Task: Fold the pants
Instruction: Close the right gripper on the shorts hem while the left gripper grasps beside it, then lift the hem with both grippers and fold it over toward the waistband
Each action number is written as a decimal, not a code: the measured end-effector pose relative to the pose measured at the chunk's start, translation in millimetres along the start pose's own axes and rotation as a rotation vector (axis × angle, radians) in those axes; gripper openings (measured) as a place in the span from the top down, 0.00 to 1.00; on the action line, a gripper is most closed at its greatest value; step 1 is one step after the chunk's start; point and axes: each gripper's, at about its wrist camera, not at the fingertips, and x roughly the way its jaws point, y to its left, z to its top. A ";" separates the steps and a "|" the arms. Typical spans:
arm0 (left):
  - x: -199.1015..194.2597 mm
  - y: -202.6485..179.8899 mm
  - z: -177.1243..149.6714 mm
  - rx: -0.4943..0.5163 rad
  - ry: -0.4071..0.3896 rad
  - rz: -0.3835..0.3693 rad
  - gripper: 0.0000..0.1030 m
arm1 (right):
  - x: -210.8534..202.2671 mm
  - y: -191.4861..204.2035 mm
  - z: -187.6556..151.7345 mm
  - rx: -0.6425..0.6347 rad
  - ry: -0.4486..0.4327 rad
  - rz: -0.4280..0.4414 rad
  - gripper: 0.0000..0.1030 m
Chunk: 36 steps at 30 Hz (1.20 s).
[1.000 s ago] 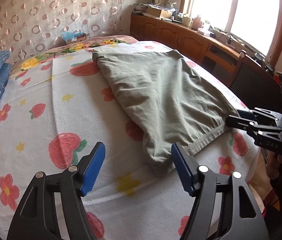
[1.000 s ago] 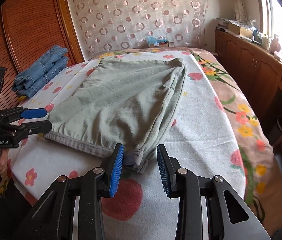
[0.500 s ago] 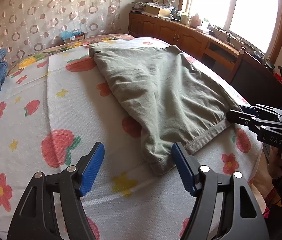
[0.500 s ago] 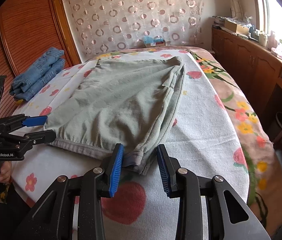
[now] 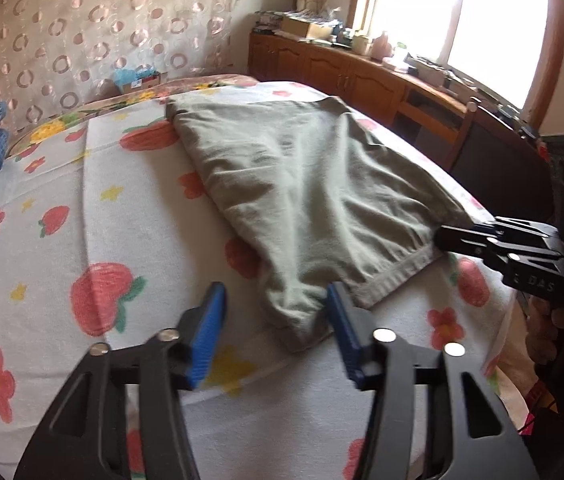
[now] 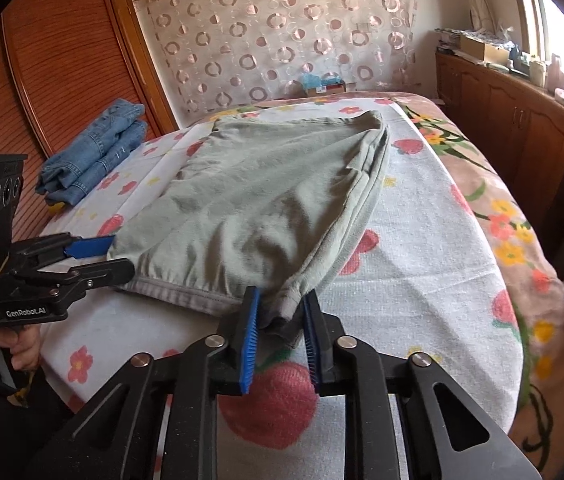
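Bedspread (image 6: 422, 264) under rumpled grey-green pants (image 6: 266, 200)

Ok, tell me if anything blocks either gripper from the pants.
Nothing visible does. The right gripper's jaws have just been closing and pinch one waistband corner of the pants. The left gripper's jaws, also closing, straddle the other corner without pinching it.

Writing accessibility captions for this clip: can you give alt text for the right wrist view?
The right gripper, jaws just closing, pinches the near right corner of grey-green fabric pants spread on a strawberry-print bedspread. The left gripper, also just closing, straddles the opposite waistband corner; folded blue jeans lie beyond.
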 end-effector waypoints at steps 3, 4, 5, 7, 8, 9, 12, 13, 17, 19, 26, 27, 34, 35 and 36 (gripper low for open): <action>0.1 -2.0 0.8 0.002 -0.002 -0.030 0.67 | 0.9 1.9 -0.6 0.006 -0.008 0.010 0.86; -0.1 -3.5 1.3 0.004 0.000 -0.043 0.74 | 0.9 2.1 -0.2 0.002 -0.011 0.009 0.86; -0.5 -6.3 1.6 0.011 -0.001 -0.049 0.83 | 1.0 3.7 0.3 -0.002 -0.013 0.007 0.87; -1.6 -12.1 1.8 0.032 -0.007 -0.031 0.91 | -0.3 5.4 1.6 -0.004 -0.021 0.009 0.87; -2.0 -13.9 2.2 0.037 -0.010 -0.022 0.92 | -1.4 6.1 1.9 -0.001 -0.028 0.014 0.87; -2.9 -14.4 3.3 0.035 -0.010 -0.025 0.93 | -3.0 6.6 2.8 0.001 -0.037 0.019 0.87; -13.0 -11.5 7.8 0.014 -0.033 -0.038 0.94 | -9.7 9.1 8.3 -0.004 -0.063 0.034 0.88; -19.1 -11.3 10.8 0.010 -0.047 -0.044 0.94 | -13.8 12.3 11.9 -0.019 -0.075 0.036 0.88; -52.3 -11.2 27.1 0.009 -0.117 -0.050 0.94 | -35.1 27.9 27.4 -0.086 -0.127 0.043 0.88; -71.4 -13.4 36.4 0.030 -0.151 -0.052 0.94 | -47.2 36.6 38.4 -0.115 -0.157 0.042 0.88; -124.1 -21.6 64.1 0.096 -0.250 -0.011 0.94 | -86.5 67.3 78.4 -0.213 -0.258 0.045 0.88; -132.9 -19.6 68.9 0.092 -0.270 -0.004 0.94 | -92.1 72.2 83.7 -0.227 -0.272 0.046 0.88; -161.6 -3.9 103.0 0.110 -0.363 0.094 0.94 | -109.2 102.7 112.4 -0.314 -0.360 0.029 0.88; -161.2 1.8 109.9 0.108 -0.372 0.118 0.94 | -103.8 103.6 115.0 -0.317 -0.362 0.025 0.88; -158.6 8.2 115.2 0.099 -0.372 0.131 0.94 | -97.6 105.0 123.0 -0.314 -0.359 0.026 0.88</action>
